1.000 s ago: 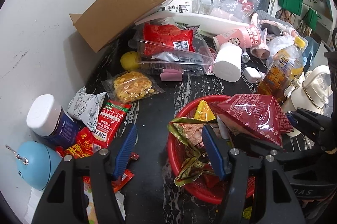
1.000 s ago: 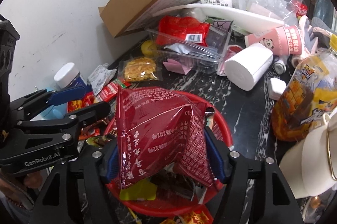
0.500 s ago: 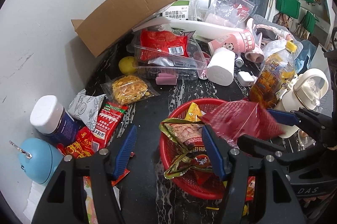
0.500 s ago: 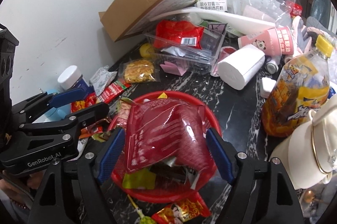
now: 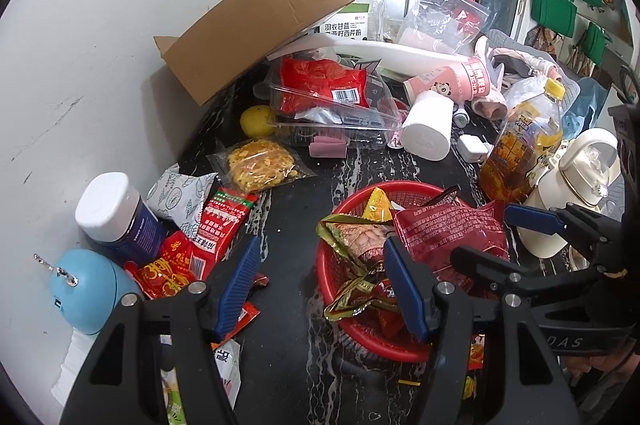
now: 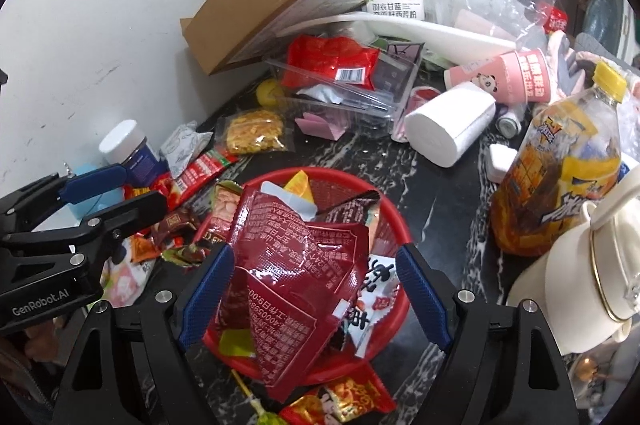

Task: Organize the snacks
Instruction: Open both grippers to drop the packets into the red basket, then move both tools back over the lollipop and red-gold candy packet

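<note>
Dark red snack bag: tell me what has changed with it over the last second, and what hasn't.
The right gripper was clamped on the dark red snack bag above the red basket; its jaws have just been opening, and the bag has dropped onto the snacks in the basket, between the fingers but free. The left gripper stays open and empty. The loose snacks by the wall have not moved.

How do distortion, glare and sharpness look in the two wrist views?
Left wrist: heavy fisheye bending, black corners, sharp throughout. Right wrist: the same bending, and glare streaks on the dark red packet in the red basket.
</note>
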`<state>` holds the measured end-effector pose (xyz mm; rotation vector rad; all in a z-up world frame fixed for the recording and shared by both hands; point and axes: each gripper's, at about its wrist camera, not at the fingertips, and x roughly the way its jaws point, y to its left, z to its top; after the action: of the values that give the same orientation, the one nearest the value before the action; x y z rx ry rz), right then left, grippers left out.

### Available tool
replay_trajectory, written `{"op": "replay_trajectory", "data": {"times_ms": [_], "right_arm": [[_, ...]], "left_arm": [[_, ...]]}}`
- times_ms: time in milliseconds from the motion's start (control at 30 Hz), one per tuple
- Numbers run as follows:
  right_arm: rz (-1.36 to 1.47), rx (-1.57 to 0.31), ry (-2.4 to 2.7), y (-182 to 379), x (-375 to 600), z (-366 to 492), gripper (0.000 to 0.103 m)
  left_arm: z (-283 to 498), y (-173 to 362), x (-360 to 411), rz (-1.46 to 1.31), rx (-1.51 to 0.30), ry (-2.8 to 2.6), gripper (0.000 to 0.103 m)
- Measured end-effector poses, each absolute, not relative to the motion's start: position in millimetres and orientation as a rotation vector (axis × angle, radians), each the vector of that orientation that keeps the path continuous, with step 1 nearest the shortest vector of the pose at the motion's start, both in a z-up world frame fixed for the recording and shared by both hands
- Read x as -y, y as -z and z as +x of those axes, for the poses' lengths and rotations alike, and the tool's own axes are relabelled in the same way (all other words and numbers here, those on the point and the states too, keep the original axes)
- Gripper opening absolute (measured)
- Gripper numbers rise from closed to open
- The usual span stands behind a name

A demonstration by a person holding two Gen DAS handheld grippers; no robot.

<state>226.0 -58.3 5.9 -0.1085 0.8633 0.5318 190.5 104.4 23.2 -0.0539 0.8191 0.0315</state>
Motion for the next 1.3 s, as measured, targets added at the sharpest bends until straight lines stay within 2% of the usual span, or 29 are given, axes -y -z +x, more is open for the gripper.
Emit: {"op": "replay_trajectory", "data": {"times_ms": [400, 867, 1300], "right_arm": [[-0.100, -0.785, -0.522, -42, 73, 196, 0.084], [-0.088, -0.705, -0.485, -79, 111, 123, 0.084], [-0.082, -0.694, -0.460, -73, 139, 56, 0.084]], "left_arm": [[164, -48, -92, -0.061, -0.772, -0.001, 0.063], [103, -81, -52, -0.021, -0.712, 0.077, 0.063], [52, -60, -17, -0.004, -0.747, 0.154, 0.063]]}}
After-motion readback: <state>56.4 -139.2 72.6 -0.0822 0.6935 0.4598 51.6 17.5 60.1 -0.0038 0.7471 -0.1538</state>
